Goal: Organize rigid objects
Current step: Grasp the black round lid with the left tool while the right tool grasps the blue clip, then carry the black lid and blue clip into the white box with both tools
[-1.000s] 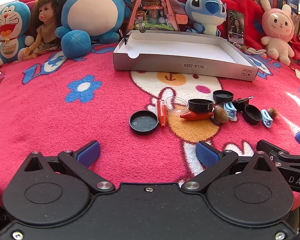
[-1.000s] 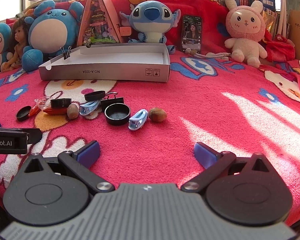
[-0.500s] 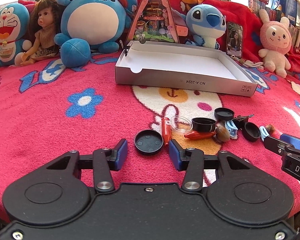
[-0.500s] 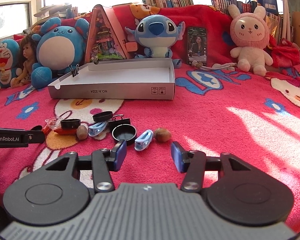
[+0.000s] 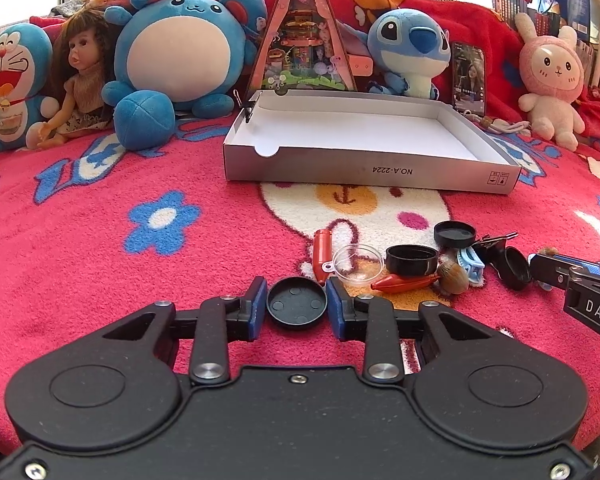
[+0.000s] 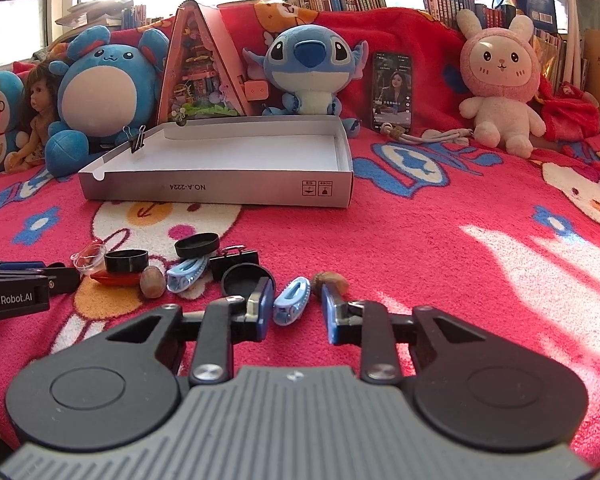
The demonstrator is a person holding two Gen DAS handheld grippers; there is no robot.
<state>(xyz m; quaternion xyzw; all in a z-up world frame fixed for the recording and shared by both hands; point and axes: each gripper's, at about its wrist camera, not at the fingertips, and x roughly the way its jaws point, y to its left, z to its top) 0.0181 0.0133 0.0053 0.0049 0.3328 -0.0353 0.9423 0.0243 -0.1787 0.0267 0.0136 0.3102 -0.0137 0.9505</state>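
A flat black round lid (image 5: 297, 307) lies on the red blanket between the blue pads of my left gripper (image 5: 297, 309). The jaws are closing and both pads touch its rim. In the right wrist view a light blue hair clip (image 6: 291, 300) lies between the pads of my right gripper (image 6: 296, 311). Those jaws are closing too, with a gap still showing beside the right pad (image 6: 329, 314). An empty white cardboard box (image 5: 364, 170) stands open behind the objects.
Loose items sit between the grippers: a red cone (image 5: 322, 254), a clear dish (image 5: 356, 264), black cups (image 5: 411, 260), a second blue clip (image 6: 186, 274), a binder clip (image 6: 236, 258) and nuts (image 6: 332, 280). Plush toys (image 5: 180, 52) and a phone (image 6: 392, 92) line the back.
Both grippers went from wide open to nearly closed. The left pads came in around the black lid, the right pads around the blue clip. Both views tipped slightly upward.
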